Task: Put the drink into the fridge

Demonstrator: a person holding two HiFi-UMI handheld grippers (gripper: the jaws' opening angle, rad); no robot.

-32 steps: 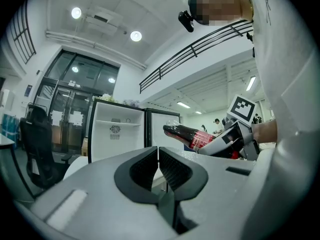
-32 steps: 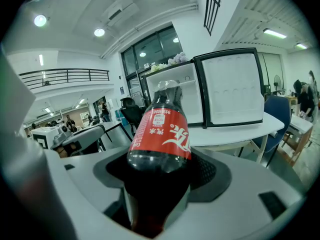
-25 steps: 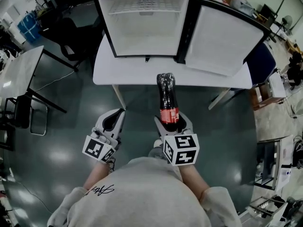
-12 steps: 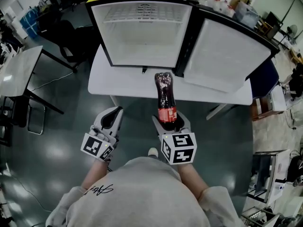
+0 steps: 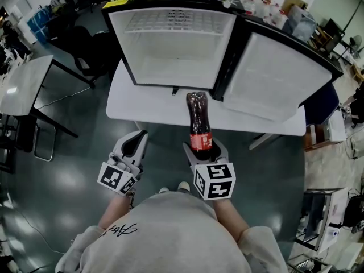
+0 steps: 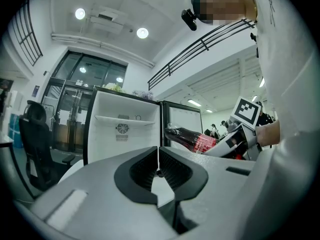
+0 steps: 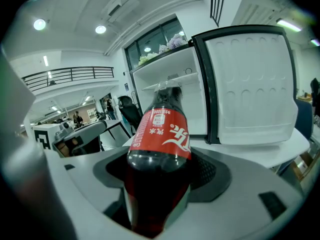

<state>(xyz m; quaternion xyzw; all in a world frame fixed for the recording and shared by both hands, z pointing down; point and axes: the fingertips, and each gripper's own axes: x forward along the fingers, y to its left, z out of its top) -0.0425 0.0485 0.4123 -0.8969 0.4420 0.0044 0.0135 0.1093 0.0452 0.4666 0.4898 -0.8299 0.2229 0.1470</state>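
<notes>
We hold the bottle (image 5: 199, 121) by its lower half in our right gripper (image 5: 203, 148), jaws clamped on it, its long axis pointing cap-first at the open fridge (image 5: 170, 67) just ahead. Our left gripper (image 5: 132, 148) hangs alongside, jaws together, empty.

Head cam steeply down; both gripper cams face fridge (image 5: 173, 50), shared.

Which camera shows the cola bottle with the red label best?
The right gripper view: the dark plastic cola bottle with red label fills the middle, print facing the lens. The head view shows it small, from above; the left gripper view, small and sideways.
</notes>
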